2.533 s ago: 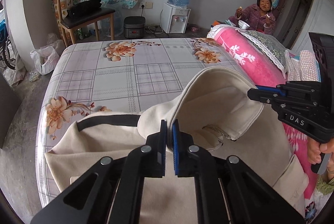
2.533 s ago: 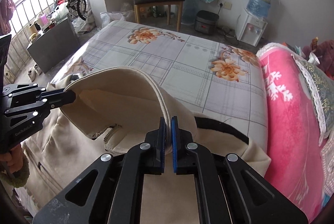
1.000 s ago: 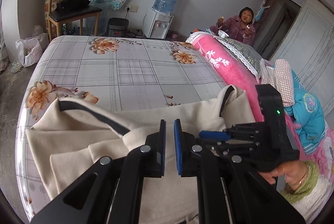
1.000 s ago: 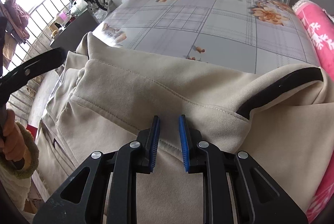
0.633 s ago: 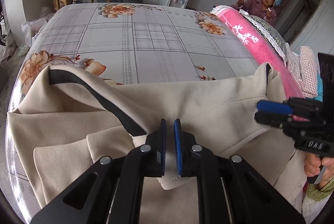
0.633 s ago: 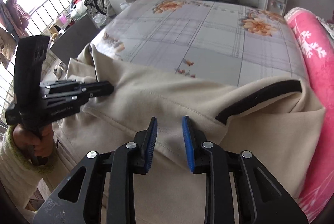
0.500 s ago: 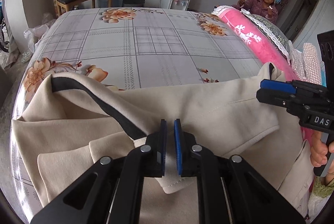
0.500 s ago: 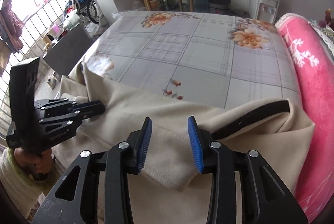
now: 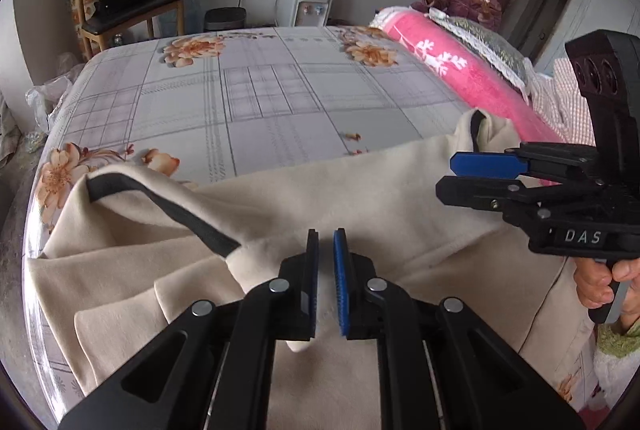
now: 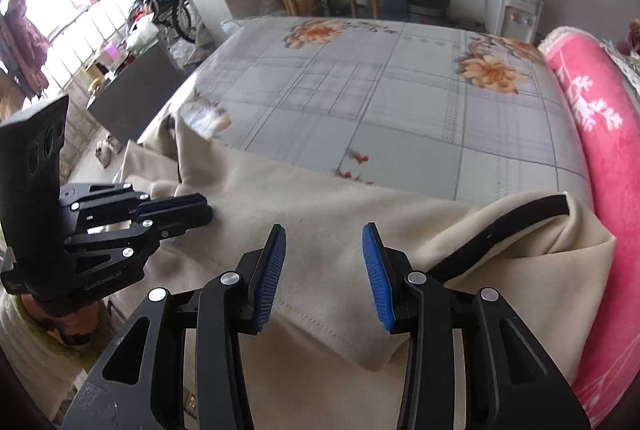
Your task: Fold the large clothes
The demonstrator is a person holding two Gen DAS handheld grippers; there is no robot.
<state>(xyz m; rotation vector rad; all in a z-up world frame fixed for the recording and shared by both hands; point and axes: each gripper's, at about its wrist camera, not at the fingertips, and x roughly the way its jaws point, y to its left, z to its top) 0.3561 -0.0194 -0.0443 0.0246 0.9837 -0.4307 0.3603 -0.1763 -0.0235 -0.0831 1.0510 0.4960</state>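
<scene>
The cream garment [image 9: 360, 197] (black trim along 1 edge) lies folded across the near end of the bed [image 9: 256, 97]. The left hand-held gripper [image 9: 326, 270] has its 2 blue pads a narrow slit apart, with no cloth between them, just above a fold. The right hand-held gripper [image 10: 325, 270] is spread wide, empty, over the cloth's stitched edge. Both point forward over the garment, side by side.
</scene>
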